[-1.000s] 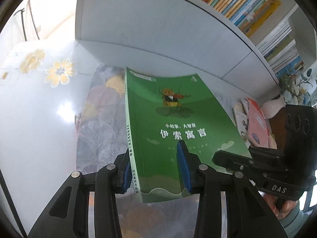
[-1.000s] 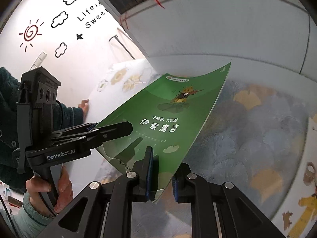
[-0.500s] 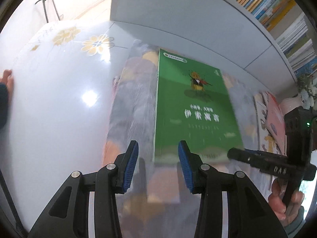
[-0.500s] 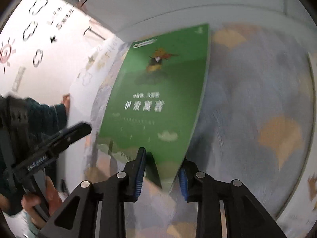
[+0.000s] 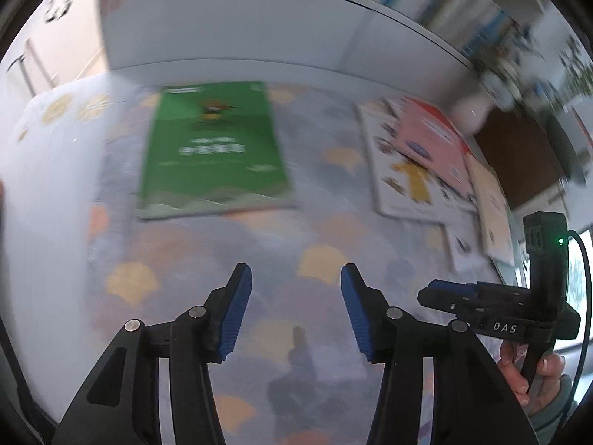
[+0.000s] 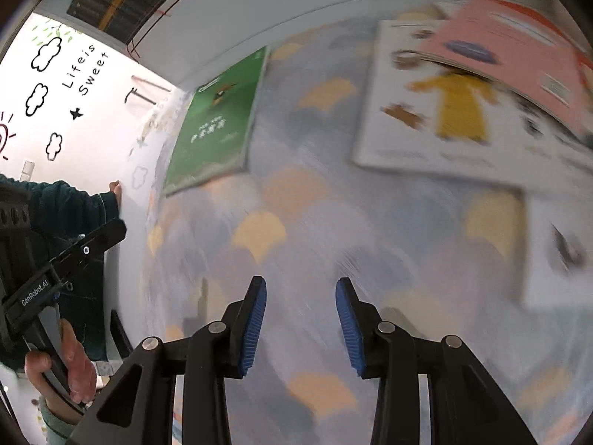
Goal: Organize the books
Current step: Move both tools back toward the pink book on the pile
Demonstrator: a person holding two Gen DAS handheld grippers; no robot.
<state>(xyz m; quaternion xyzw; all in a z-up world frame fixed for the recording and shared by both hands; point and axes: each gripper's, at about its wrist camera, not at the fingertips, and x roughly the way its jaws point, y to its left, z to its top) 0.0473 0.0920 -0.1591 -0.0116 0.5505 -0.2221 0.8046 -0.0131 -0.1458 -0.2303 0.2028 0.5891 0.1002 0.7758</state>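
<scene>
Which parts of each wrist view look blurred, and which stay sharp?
Left wrist view: the green book, picture books and patterned cloth smear with motion blur, while the left gripper is crisp. Right wrist view: the same books and cloth streak; the right gripper and wall lettering stay sharp.

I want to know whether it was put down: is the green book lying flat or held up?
Lying flat: the green book rests cover-up on the patterned cloth, no gripper touching it.

Flat green paperback book (image 5: pixel 215 148) with white title lettering; grey-blue patterned cloth mat (image 5: pixel 322 230) with orange fan shapes; pink-covered book (image 6: pixel 511 48); blue gripper pads (image 6: pixel 255 322).
</scene>
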